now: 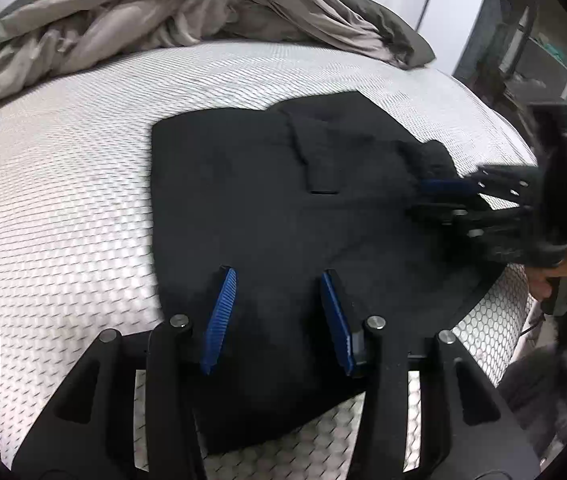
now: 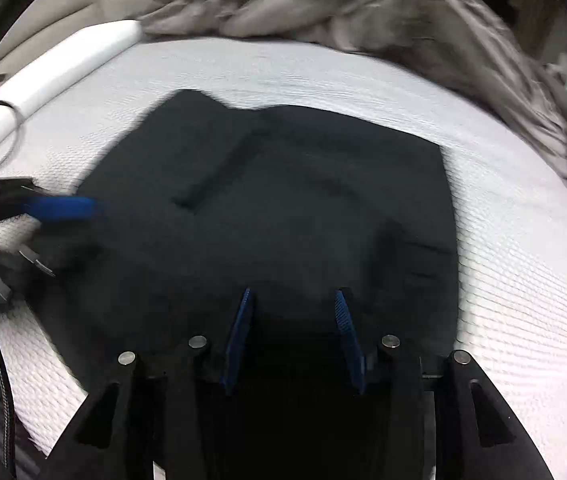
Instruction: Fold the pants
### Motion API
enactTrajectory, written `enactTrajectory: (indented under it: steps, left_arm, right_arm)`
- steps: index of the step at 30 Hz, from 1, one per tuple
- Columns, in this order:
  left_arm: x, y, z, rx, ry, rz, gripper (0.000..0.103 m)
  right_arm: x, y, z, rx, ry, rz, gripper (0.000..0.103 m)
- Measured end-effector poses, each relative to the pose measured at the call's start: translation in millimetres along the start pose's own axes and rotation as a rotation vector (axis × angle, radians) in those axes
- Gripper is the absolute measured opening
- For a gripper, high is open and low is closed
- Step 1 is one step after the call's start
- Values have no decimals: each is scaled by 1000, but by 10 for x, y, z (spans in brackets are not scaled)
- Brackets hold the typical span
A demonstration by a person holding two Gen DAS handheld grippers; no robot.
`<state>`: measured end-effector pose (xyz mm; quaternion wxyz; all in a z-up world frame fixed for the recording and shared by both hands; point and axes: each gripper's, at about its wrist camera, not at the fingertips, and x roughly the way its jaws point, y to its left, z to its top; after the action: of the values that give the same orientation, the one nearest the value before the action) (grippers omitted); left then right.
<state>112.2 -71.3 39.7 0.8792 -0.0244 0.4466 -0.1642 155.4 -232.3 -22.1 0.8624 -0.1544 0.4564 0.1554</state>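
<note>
Across the middle of both wrist views, the black pants [image 1: 283, 200] lie folded into a flat, roughly square bundle on a white mattress [image 1: 63, 200] with a honeycomb weave. At the bottom of the left wrist view the left gripper [image 1: 279, 280] hangs over the near edge of the pants, its blue pads [image 1: 219, 320] standing apart with only cloth below them, pinching nothing. At the right edge of that view the right gripper [image 1: 439, 200] reaches in sideways over the pants' right edge, held by a hand [image 1: 563, 276]; it is blurred there. From its own camera the right gripper [image 2: 293, 300] shows its jaws apart above dark cloth, gripping nothing. A rumpled grey blanket [image 1: 143, 12] is heaped along the top of the frame.
</note>
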Motion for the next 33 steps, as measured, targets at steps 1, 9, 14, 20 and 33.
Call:
enactTrajectory:
  steps: [1, 9, 14, 20, 33]
  left_arm:
    - [-43, 20, 10, -13, -7, 30, 42]
    - [54, -310, -104, 119, 26, -56, 44]
    - [-84, -188, -171, 123, 29, -46, 50]
    - [-363, 228, -200, -78, -74, -48, 56]
    - [26, 510, 3, -235, -26, -41, 34]
  right_arm:
    - [-71, -81, -44, 31, -22, 48, 40]
    - [-222, 508, -2, -50, -98, 214, 40]
    - [-163, 167, -250, -52, -41, 97, 39]
    - [-560, -515, -384, 128, -150, 118, 64]
    - [103, -1093, -312, 455, -97, 341, 28]
